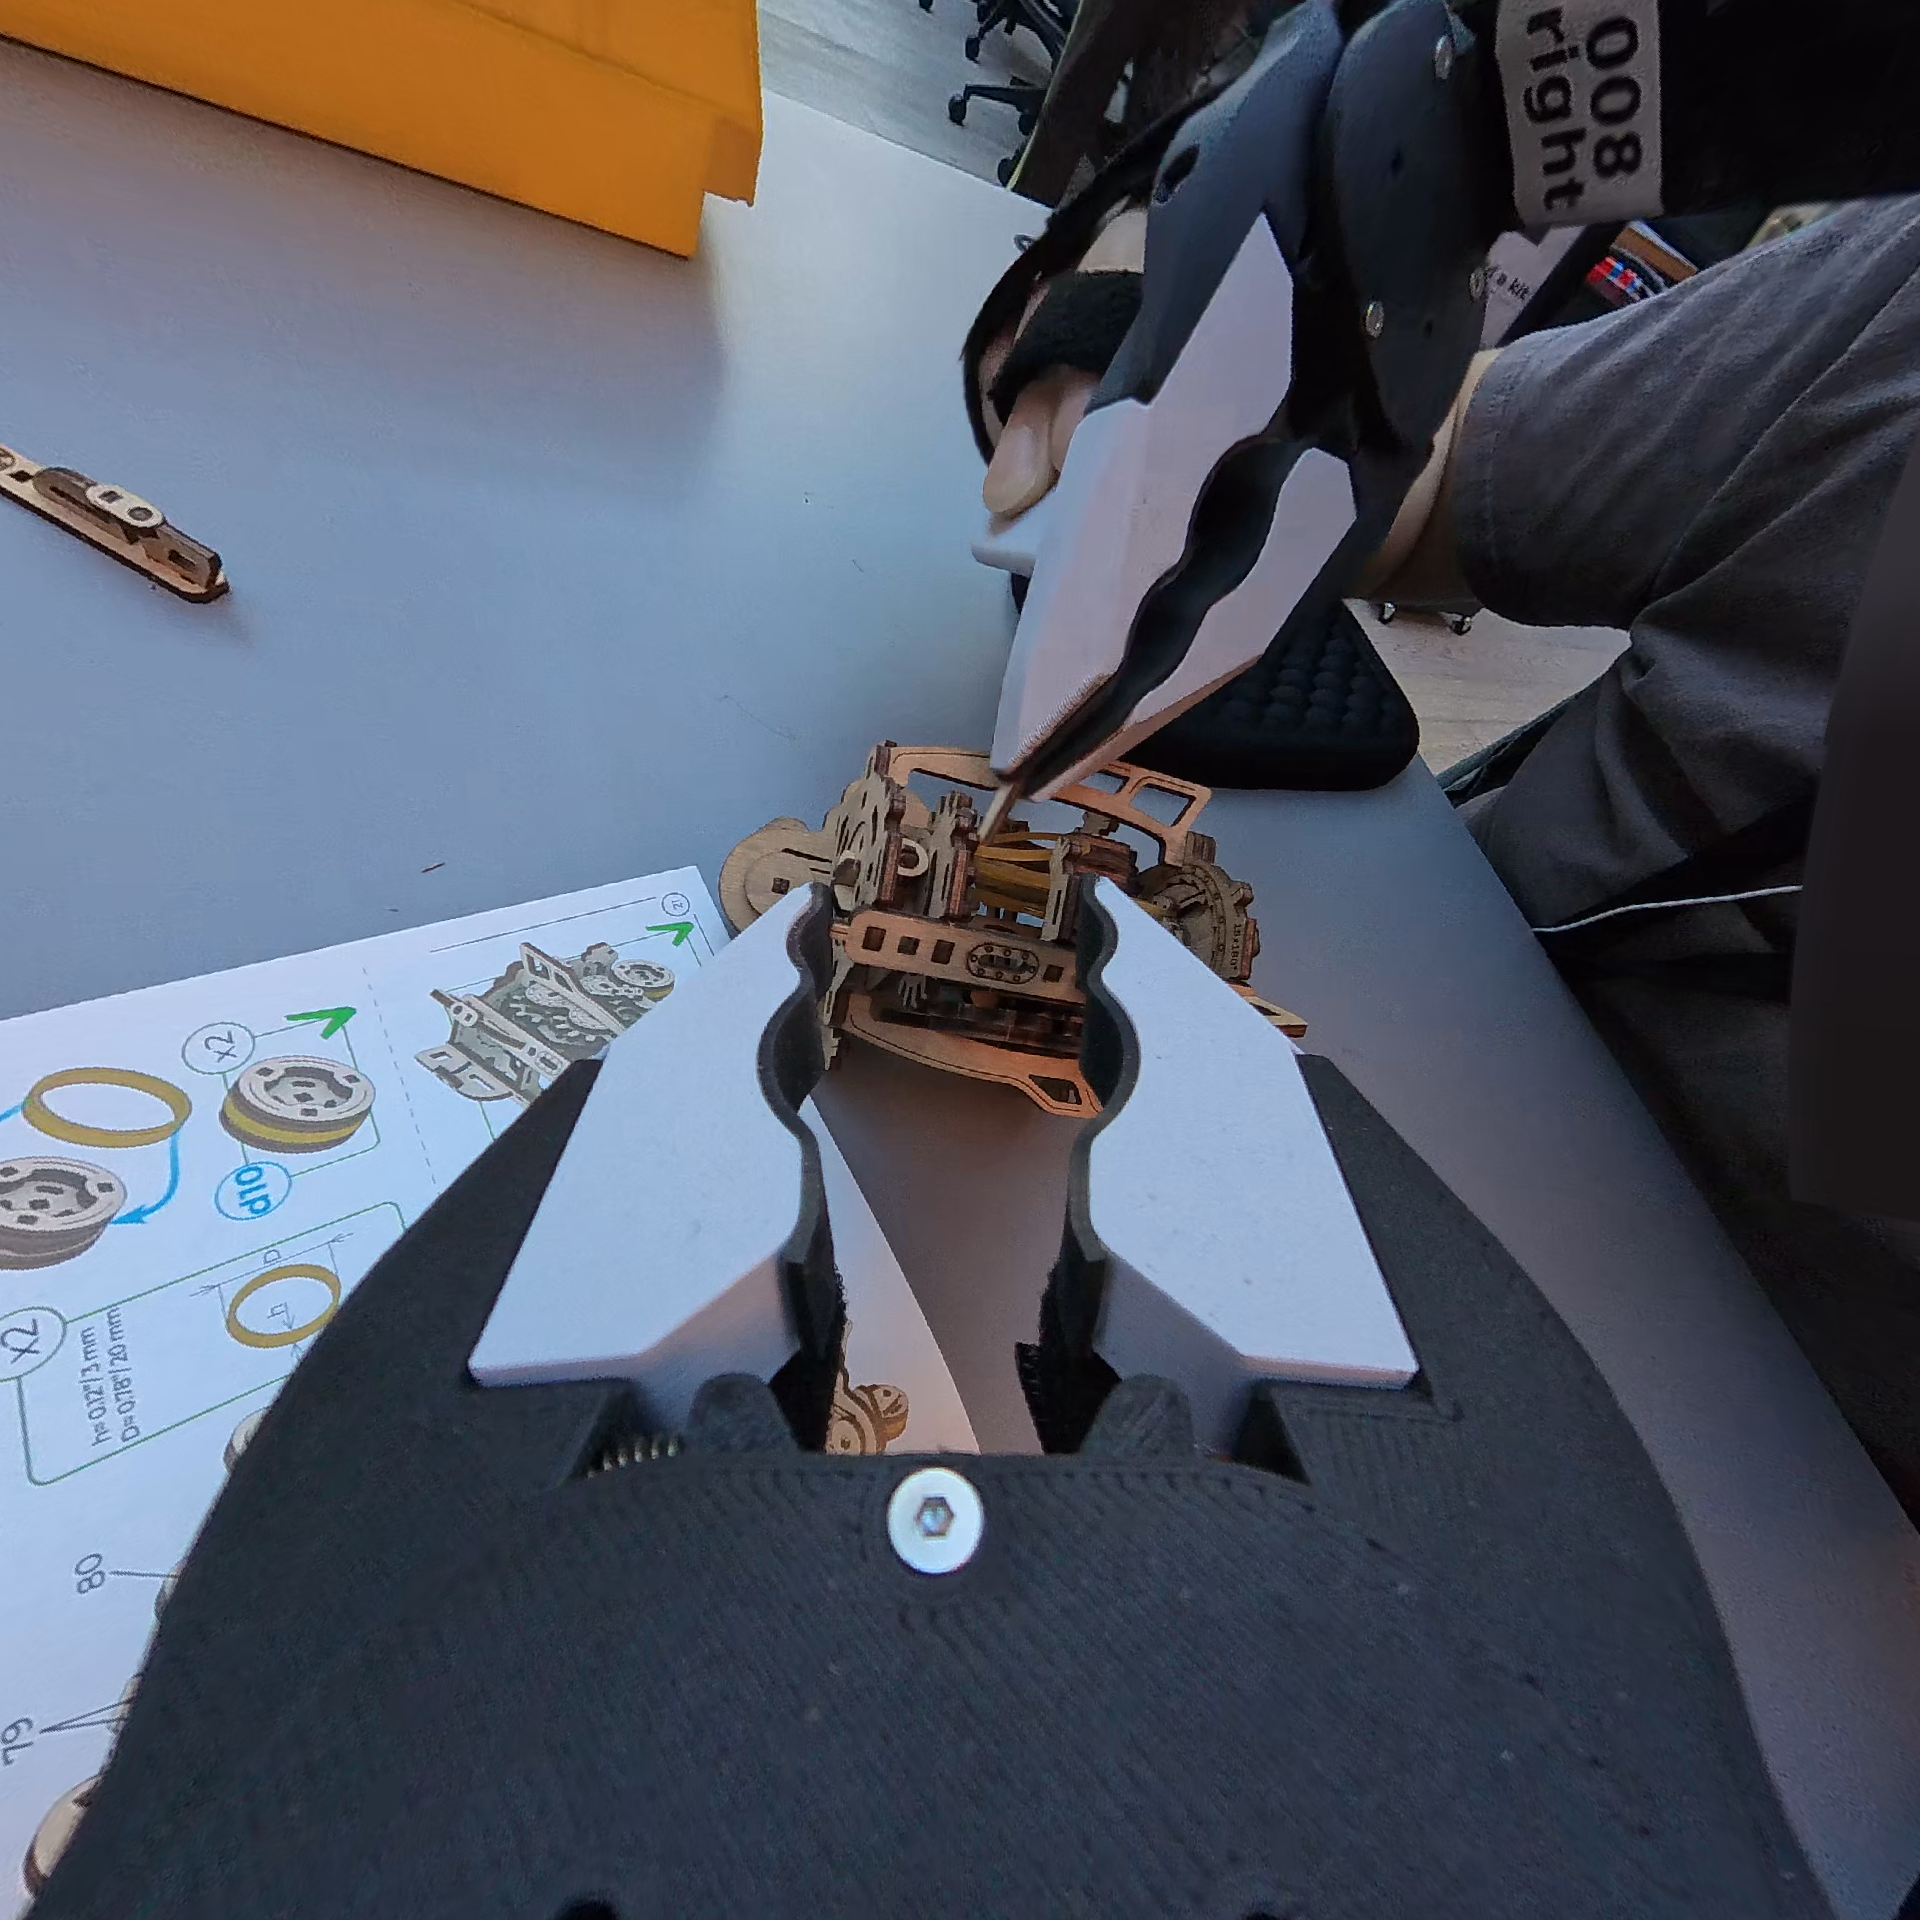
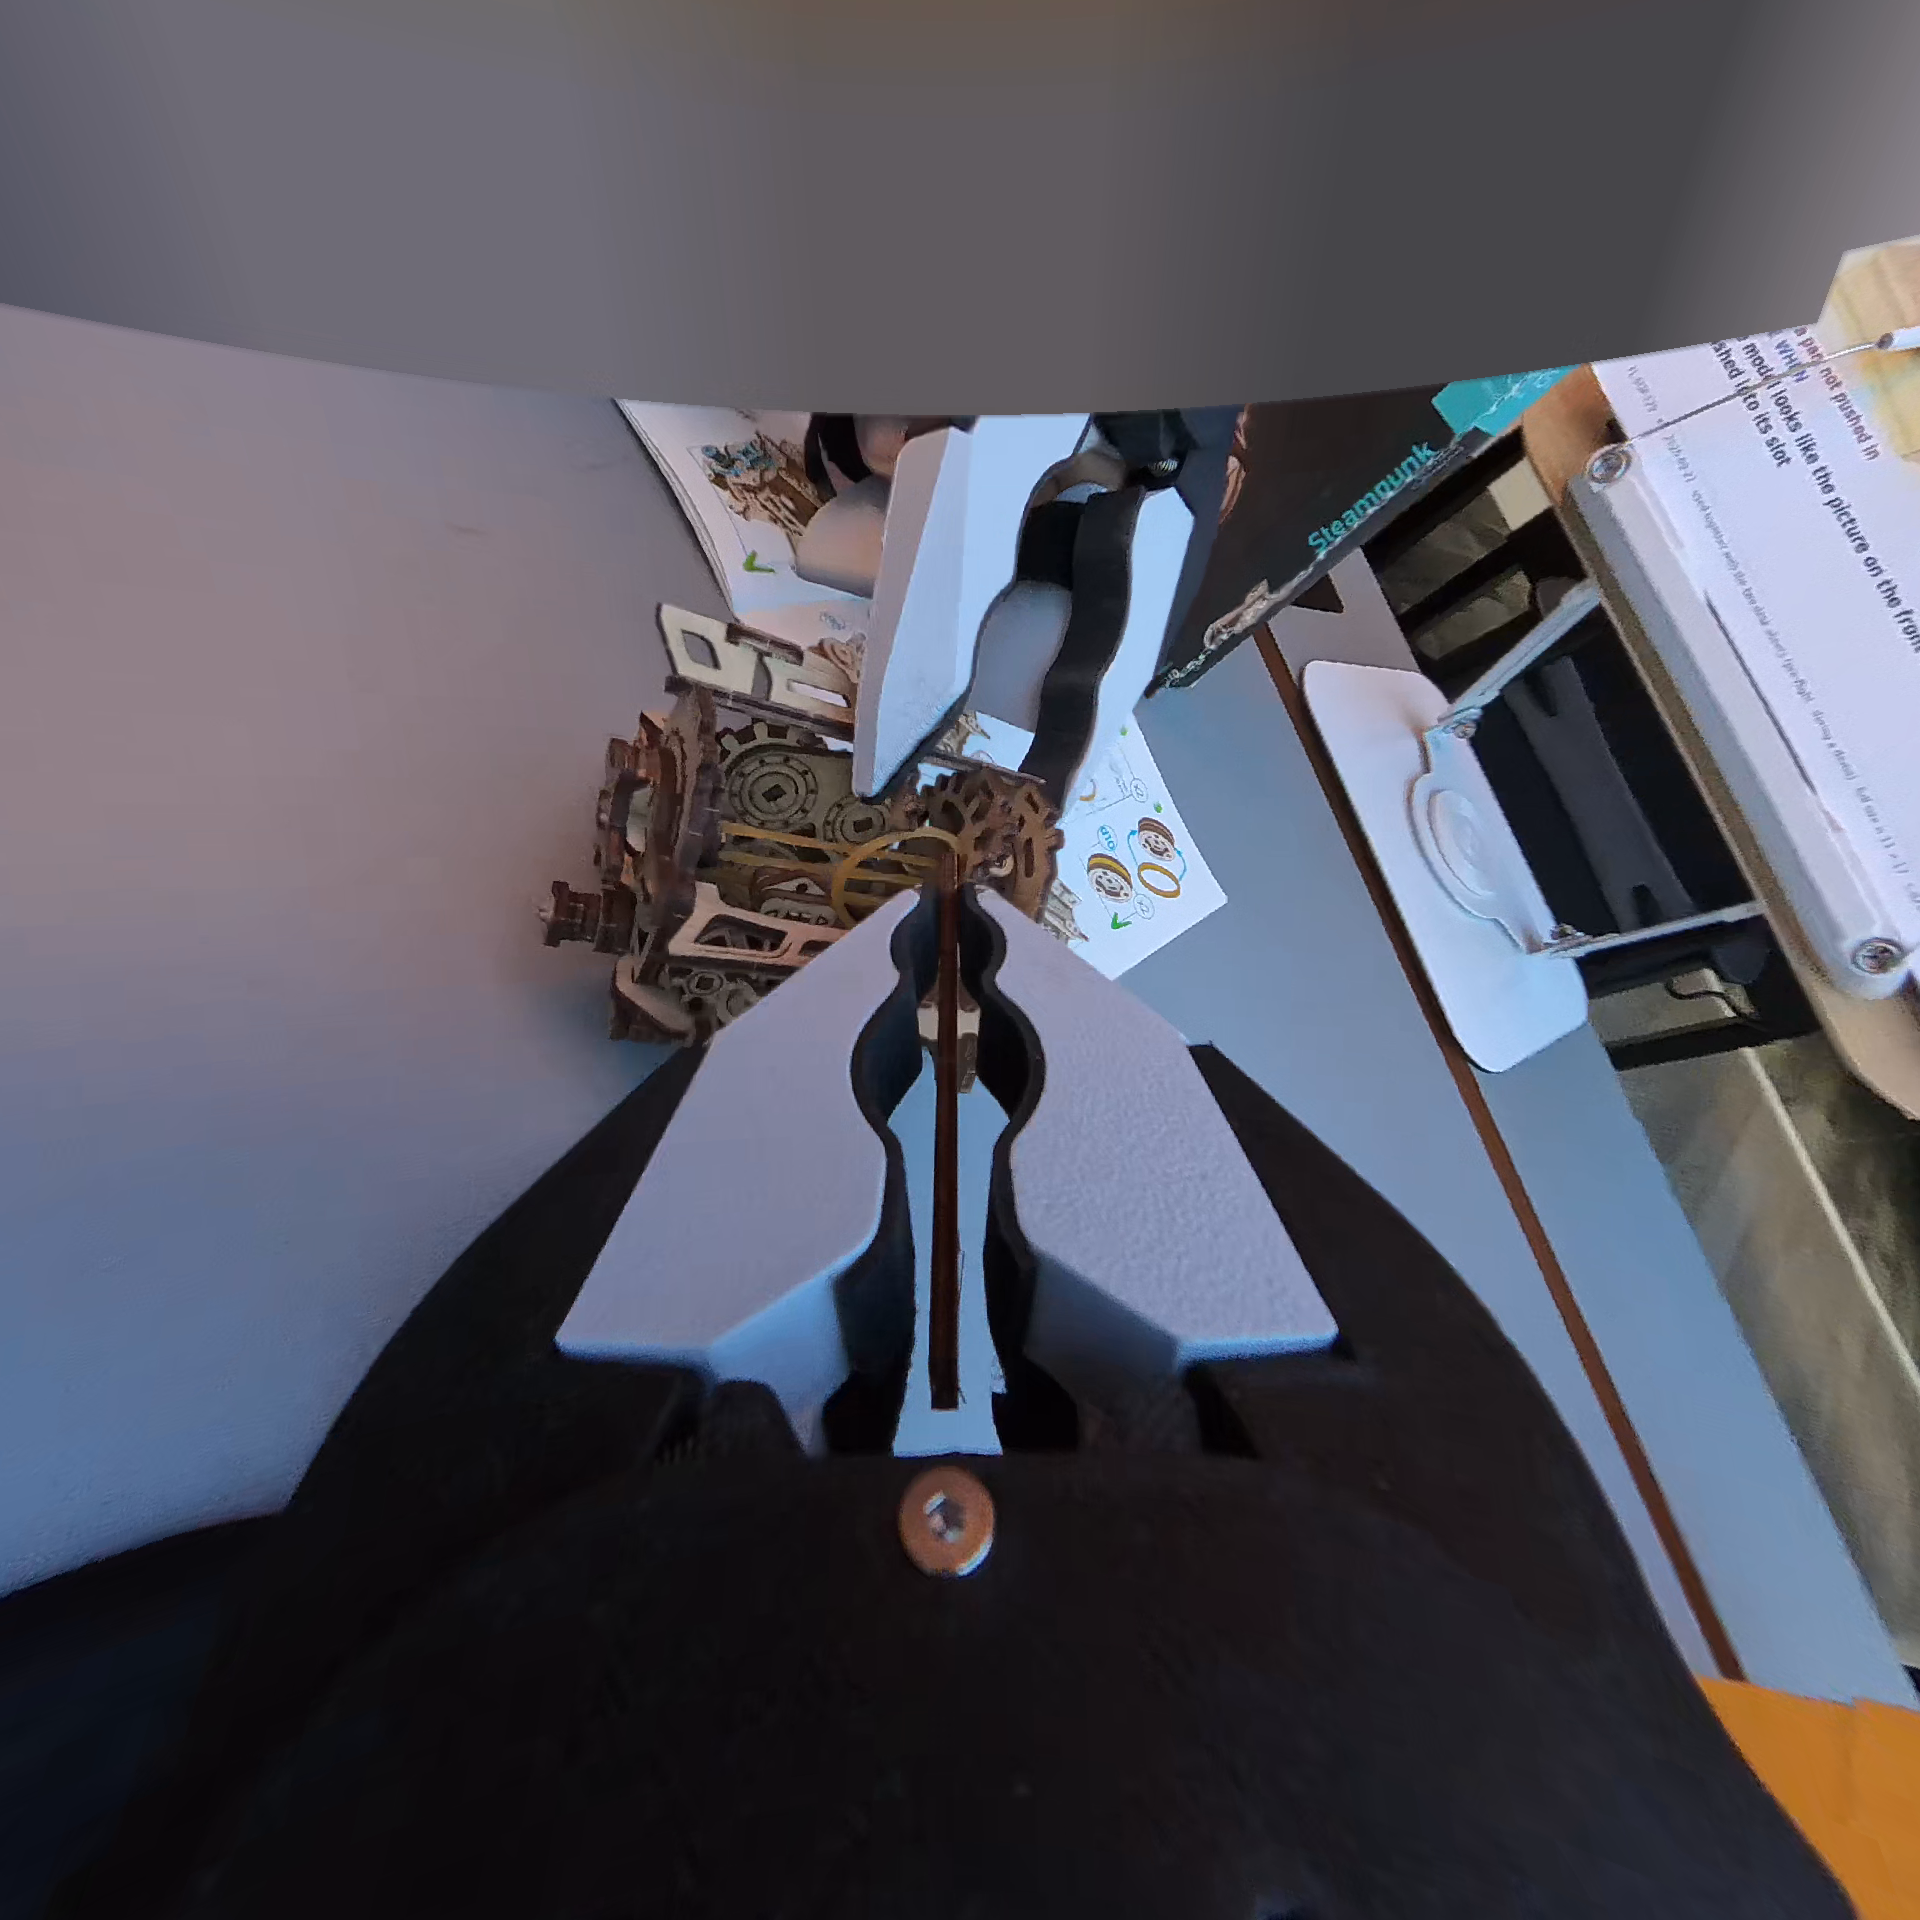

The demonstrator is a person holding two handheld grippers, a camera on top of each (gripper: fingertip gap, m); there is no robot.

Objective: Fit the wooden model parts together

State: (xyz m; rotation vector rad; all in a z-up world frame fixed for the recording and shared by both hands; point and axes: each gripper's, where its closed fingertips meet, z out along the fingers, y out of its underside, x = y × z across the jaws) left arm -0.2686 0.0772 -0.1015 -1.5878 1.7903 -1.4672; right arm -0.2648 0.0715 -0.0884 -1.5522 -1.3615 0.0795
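The wooden model [image 1: 966, 945], a small gear assembly with yellow rubber bands [image 2: 831, 862], stands on the grey table [image 1: 520, 468]. My left gripper [image 1: 951, 914] straddles it and both pads press on its sides. The left gripper also shows from above in the right wrist view [image 2: 977, 769]. My right gripper [image 2: 943, 904] is shut on a thin wooden stick [image 2: 945, 1143] that lies along its fingers. The stick's tip [image 1: 992, 821] pokes down among the rubber bands on top of the model [image 2: 727, 883]. The right gripper [image 1: 1013, 774] comes in from the upper right.
An instruction sheet [image 1: 260, 1143] lies left of the model. A loose wooden strip [image 1: 114, 530] lies at the far left. A yellow box [image 1: 468, 94] stands at the back. A black cushion [image 1: 1299, 707] sits by the table edge. A dark box [image 2: 1330, 540] and white holder [image 2: 1455, 852] are nearby. Only a small space, under 4 cm, lies between the two pairs of fingers.
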